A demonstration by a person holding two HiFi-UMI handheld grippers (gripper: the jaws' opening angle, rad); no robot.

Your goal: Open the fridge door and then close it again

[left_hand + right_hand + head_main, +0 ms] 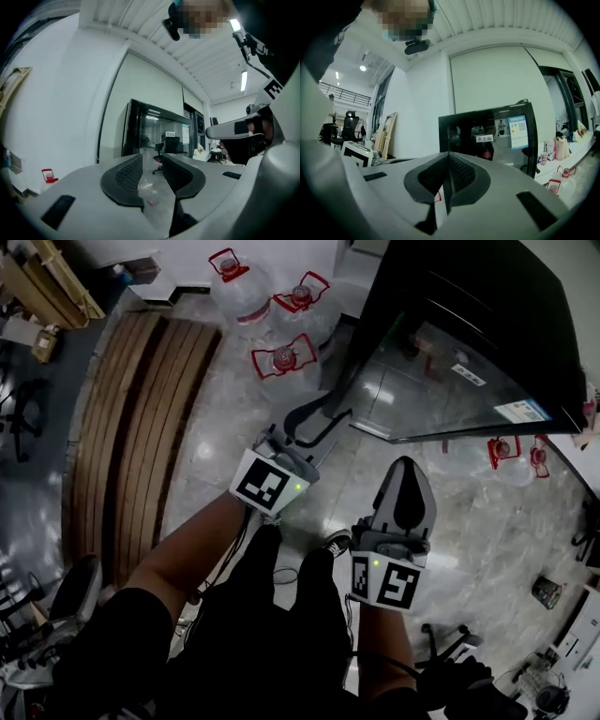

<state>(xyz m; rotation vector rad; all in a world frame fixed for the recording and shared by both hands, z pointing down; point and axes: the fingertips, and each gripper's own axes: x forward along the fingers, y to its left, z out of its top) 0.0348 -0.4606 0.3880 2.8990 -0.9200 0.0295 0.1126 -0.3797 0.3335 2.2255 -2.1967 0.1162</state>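
Note:
The black fridge (469,343) with a glass door stands at the upper right of the head view, and nothing touches it. It also shows ahead as the fridge (154,136) in the left gripper view and the fridge (492,136) in the right gripper view. My left gripper (323,423) hangs low in front of it, short of the door. Along its jaws, the left gripper (152,158) is open with only floor in the gap. My right gripper (406,465) is held lower right, also clear of the fridge. The right gripper (449,155) has its pads together, shut on nothing.
Several water jugs (281,357) with red handles stand on the glossy floor left of the fridge, and more jugs (511,451) lie to its right. A stack of wooden planks (141,427) lies along the left. My legs and a shoe (335,544) are below the grippers.

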